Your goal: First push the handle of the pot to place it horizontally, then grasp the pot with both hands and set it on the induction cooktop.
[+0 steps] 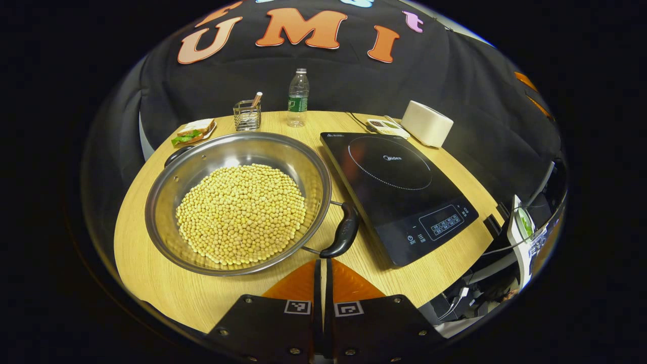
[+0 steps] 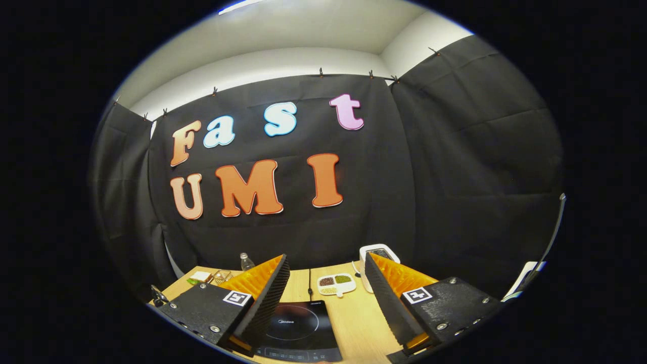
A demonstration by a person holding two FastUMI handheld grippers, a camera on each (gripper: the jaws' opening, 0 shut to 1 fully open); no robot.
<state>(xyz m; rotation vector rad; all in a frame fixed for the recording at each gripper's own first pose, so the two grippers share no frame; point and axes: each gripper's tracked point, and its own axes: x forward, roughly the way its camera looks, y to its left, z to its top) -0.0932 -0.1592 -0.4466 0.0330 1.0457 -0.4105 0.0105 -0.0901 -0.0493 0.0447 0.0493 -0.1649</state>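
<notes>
Hovering, left gripper [image 1: 323, 270] pinched narrow behind pot [image 1: 237, 202] handle [image 1: 342, 230] for pushing, right gripper [image 2: 326, 283] wide, awaiting grasp.

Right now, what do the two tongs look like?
Each of the tongs has dark bolted plates bearing small square black-and-white markers. The left tongs are two wedge-shaped fingers pressed together. The right tongs have wedge fingers with ribbed inner pads, spread apart.
</notes>
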